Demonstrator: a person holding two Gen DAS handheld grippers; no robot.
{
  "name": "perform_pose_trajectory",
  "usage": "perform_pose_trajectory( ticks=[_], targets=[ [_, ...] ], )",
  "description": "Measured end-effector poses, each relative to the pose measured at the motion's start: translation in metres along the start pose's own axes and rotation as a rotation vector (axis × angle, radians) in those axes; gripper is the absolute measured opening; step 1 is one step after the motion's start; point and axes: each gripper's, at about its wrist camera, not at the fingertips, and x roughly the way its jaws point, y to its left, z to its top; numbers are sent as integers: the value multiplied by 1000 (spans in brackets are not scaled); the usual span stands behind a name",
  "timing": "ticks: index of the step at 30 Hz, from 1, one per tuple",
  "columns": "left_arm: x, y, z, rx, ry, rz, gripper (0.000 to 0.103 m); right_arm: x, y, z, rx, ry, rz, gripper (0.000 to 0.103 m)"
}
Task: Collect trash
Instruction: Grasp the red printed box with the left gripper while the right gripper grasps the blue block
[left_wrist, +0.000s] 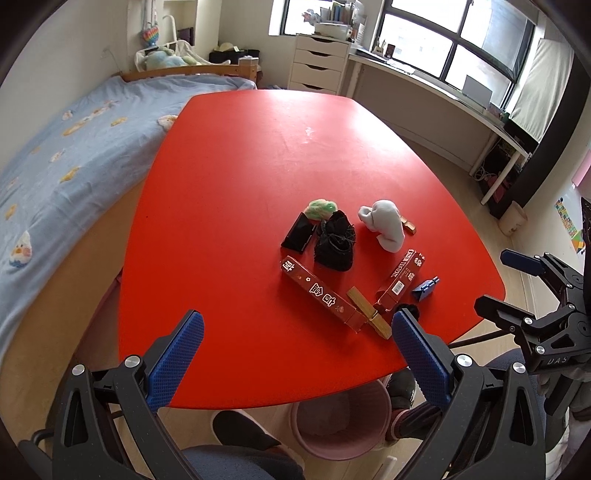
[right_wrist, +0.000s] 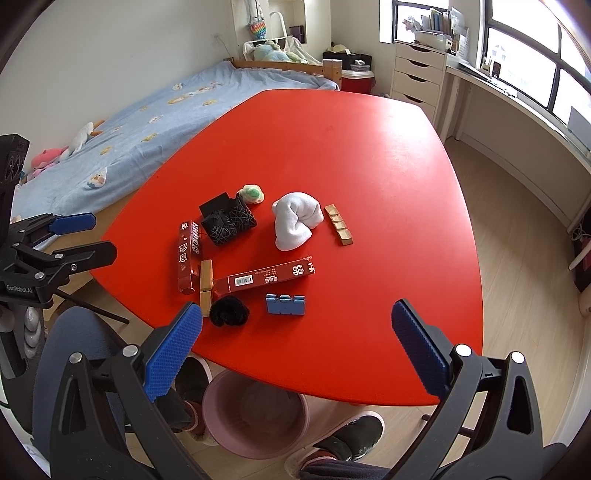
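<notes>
On the red table (left_wrist: 240, 177) lie two long red cartons (left_wrist: 319, 291) (right_wrist: 264, 277), a black crumpled packet (left_wrist: 334, 240), a white sock (right_wrist: 295, 219), a green-white ball (right_wrist: 251, 194), a wooden clothespin (left_wrist: 369, 312), a gold block (right_wrist: 338, 225), a black fuzzy ring (right_wrist: 229, 310) and a blue clip (right_wrist: 285, 304). A pink bin (right_wrist: 255, 417) stands on the floor under the near edge. My left gripper (left_wrist: 297, 354) is open and empty above the near edge. My right gripper (right_wrist: 295, 350) is open and empty too, and shows at the right of the left wrist view (left_wrist: 506, 280).
A bed with a blue cover (left_wrist: 66, 147) runs along the table's left side. A white drawer unit (left_wrist: 317, 62) and a long white desk (left_wrist: 443, 96) stand under the windows. A person's shoes (right_wrist: 347, 435) and a chair seat (left_wrist: 236, 461) are by the bin.
</notes>
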Motion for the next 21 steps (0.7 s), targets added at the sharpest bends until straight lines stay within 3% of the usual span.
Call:
perform_pose_trajectory(
  ticks=[14, 21],
  targets=[
    [58, 6, 15, -182, 185, 27, 97, 37, -10, 5, 3, 66, -17, 100],
    [80, 8, 20, -237, 221, 101, 97, 47, -16, 4, 19, 79, -8, 100]
  ],
)
